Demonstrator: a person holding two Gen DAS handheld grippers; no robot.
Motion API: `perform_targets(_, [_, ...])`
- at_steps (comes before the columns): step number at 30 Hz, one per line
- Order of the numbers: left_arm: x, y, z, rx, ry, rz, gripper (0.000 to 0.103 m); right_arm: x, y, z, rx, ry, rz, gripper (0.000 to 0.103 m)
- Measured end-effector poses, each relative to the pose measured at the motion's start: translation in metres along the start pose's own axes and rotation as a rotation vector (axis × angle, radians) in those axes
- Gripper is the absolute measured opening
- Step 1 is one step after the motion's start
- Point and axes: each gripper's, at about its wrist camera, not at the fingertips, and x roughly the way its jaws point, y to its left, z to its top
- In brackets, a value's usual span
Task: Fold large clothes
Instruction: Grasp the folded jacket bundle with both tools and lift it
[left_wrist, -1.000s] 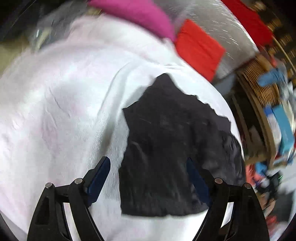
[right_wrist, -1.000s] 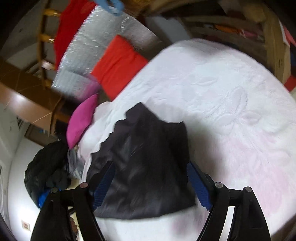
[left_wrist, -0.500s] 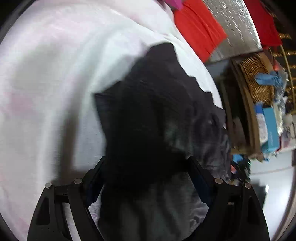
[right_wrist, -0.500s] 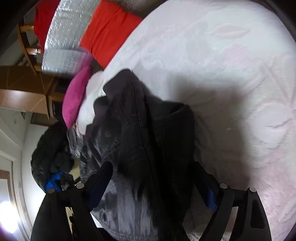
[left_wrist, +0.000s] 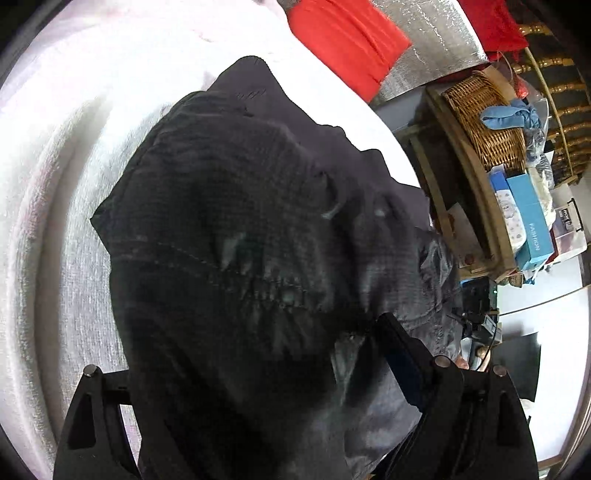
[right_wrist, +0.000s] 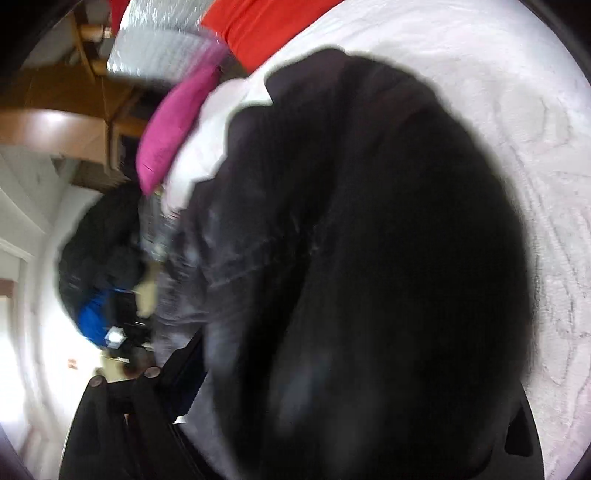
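A large dark grey garment (left_wrist: 229, 229) lies rumpled on the white bedspread (left_wrist: 66, 155) and fills most of the left wrist view. My left gripper (left_wrist: 258, 373) is low over it, jaws wide and still opening. Cloth bulges between them and hides the left finger; the right finger (left_wrist: 399, 354) shows. In the right wrist view the same garment (right_wrist: 369, 240) is blurred and very close. My right gripper (right_wrist: 332, 391) is down on it, jaws opening with cloth between them. Only its left finger (right_wrist: 181, 365) is visible. No pad is seen pressing the cloth.
A red cushion (left_wrist: 347, 40) and a silver mat (left_wrist: 428, 51) lie beyond the bed. A wooden shelf holds a wicker basket (left_wrist: 484, 122) and blue boxes (left_wrist: 528, 221). A pink pillow (right_wrist: 177, 122) and a dark pile of bags (right_wrist: 99, 251) sit by the bed's other edge.
Both grippers have dropped toward the dark garment, which has grown to fill each view. Cloth now bulges between both pairs of fingers and covers the left gripper's left finger.
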Motion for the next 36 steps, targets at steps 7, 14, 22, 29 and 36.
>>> perform_targets(7, [-0.001,-0.004,-0.003,0.02,-0.037,0.002,0.052,-0.004,0.018,-0.009,-0.012,-0.045,-0.098,0.067])
perform_targets(14, [-0.015,-0.032,-0.004,0.105,-0.117,0.019,0.031,-0.01,0.048,-0.013,-0.074,-0.089,-0.108,0.053])
perform_targets(22, [-0.067,-0.069,-0.014,0.176,-0.252,-0.081,0.026,-0.046,0.076,-0.014,-0.116,-0.187,-0.037,0.048])
perform_targets(29, [-0.093,-0.088,-0.031,0.228,-0.303,-0.119,0.025,-0.078,0.103,-0.029,-0.182,-0.265,-0.007,0.044])
perform_targets(36, [-0.106,-0.089,-0.034,0.253,-0.418,-0.149,0.025,-0.101,0.111,-0.041,-0.223,-0.365,0.038,0.043])
